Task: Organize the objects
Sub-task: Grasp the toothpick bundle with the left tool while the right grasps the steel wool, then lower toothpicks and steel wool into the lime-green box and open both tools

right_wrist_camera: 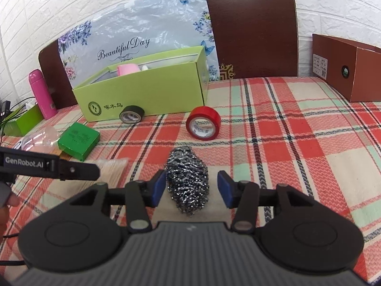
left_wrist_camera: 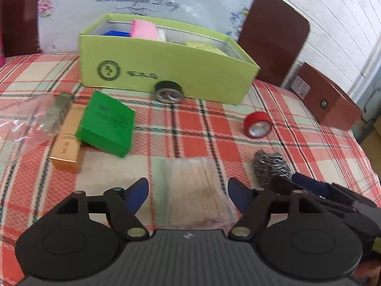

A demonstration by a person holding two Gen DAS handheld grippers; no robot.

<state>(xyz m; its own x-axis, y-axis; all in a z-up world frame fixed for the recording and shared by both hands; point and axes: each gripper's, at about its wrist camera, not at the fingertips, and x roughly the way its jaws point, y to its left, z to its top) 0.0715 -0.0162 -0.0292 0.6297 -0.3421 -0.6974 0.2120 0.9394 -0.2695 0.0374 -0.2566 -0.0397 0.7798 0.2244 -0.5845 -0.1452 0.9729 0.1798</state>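
An open light-green box [left_wrist_camera: 166, 71] [right_wrist_camera: 142, 95] stands at the back of the checked table and holds a pink item [left_wrist_camera: 144, 29] and other things. My left gripper [left_wrist_camera: 188, 196] is open, its jaws on either side of a clear bag of wooden sticks [left_wrist_camera: 193, 188]. My right gripper [right_wrist_camera: 191, 188] is open with a steel wool scourer [right_wrist_camera: 188, 178] [left_wrist_camera: 270, 166] between its jaws, untouched. A red tape roll [right_wrist_camera: 203, 122] [left_wrist_camera: 258, 124] and a black tape roll [right_wrist_camera: 131, 114] [left_wrist_camera: 169, 92] lie near the box. A green box [left_wrist_camera: 106, 124] [right_wrist_camera: 78, 140] leans on an orange box [left_wrist_camera: 67, 140].
A crumpled clear plastic bag [left_wrist_camera: 26, 124] lies at the left. A brown carton [right_wrist_camera: 345, 66] stands at the back right. A pink bottle [right_wrist_camera: 41, 94] and a small green carton [right_wrist_camera: 22, 120] stand at the far left. Chair backs and a flowered cushion stand behind the table.
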